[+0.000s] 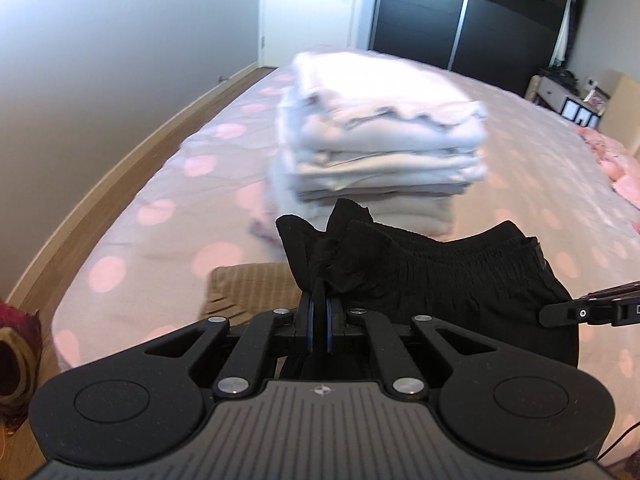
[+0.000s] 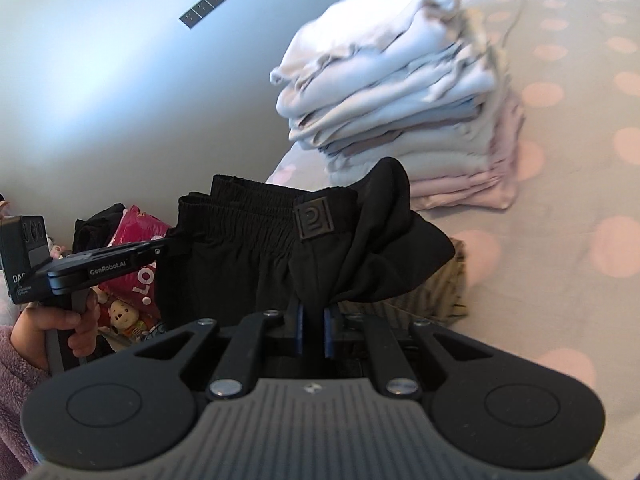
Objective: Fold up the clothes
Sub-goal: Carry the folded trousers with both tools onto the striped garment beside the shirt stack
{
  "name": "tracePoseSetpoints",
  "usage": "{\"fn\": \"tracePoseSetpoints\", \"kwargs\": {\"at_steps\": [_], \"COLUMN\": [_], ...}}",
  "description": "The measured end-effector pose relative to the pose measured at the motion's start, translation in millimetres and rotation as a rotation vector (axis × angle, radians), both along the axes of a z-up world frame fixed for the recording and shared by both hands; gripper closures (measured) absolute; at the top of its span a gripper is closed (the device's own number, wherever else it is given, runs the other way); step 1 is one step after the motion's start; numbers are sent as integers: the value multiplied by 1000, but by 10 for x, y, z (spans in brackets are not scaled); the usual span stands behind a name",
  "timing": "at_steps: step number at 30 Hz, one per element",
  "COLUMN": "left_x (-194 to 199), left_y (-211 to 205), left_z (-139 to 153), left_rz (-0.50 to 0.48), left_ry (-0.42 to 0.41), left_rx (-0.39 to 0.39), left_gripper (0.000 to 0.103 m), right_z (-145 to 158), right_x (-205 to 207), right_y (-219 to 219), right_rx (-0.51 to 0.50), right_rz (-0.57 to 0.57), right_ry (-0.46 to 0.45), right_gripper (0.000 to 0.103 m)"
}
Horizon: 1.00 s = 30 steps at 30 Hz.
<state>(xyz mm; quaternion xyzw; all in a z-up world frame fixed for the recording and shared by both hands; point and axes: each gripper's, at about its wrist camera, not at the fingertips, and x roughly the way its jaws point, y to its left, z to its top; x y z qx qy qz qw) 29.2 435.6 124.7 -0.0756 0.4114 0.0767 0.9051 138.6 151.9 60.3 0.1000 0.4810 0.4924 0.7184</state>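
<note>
Black shorts [image 1: 460,276] hang between both tongs; left tongs [image 1: 319,312] and right tongs [image 2: 312,316] each pinch the waistband.

Black tool [image 1: 319,312], blue pads [image 2: 329,334], silver screws, fuzzy lilac sleeve [image 2: 16,376]

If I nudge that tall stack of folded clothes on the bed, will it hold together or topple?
The stack of folded clothes would probably lean or shed its top layers: it is tall, its edges look uneven, and it rests on the soft bedspread. The pieces likely flop rather than slide as a block.
</note>
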Motion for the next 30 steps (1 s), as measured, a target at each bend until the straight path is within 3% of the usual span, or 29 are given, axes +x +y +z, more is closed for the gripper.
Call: {"fn": "tracePoseSetpoints", "kwargs": {"at_steps": [13,20,24,28,30], "left_x": [358,392,375,302,266], "left_y": [657,715,653,551,499], "left_z": [-846,-1037,-1016,-833,-742], "left_rz": [83,113,144,162,171], "left_ry": [67,97,112,91,80], "left_rx": [-58,-66,-35,-7,7], "left_gripper": [99,94,78,57,56], "right_z": [-627,-856,-857,-693,-571], "right_x": [328,387,371,337,294], "right_y": [578,640,642,529,431], "right_rx": [-115,-164,-201,-201,-199], "right_rz": [-21,-32,-55,-70,-67], "right_ry": [-25,-27,-42,-80,-117], "right_gripper": [94,89,69,63,56]}}
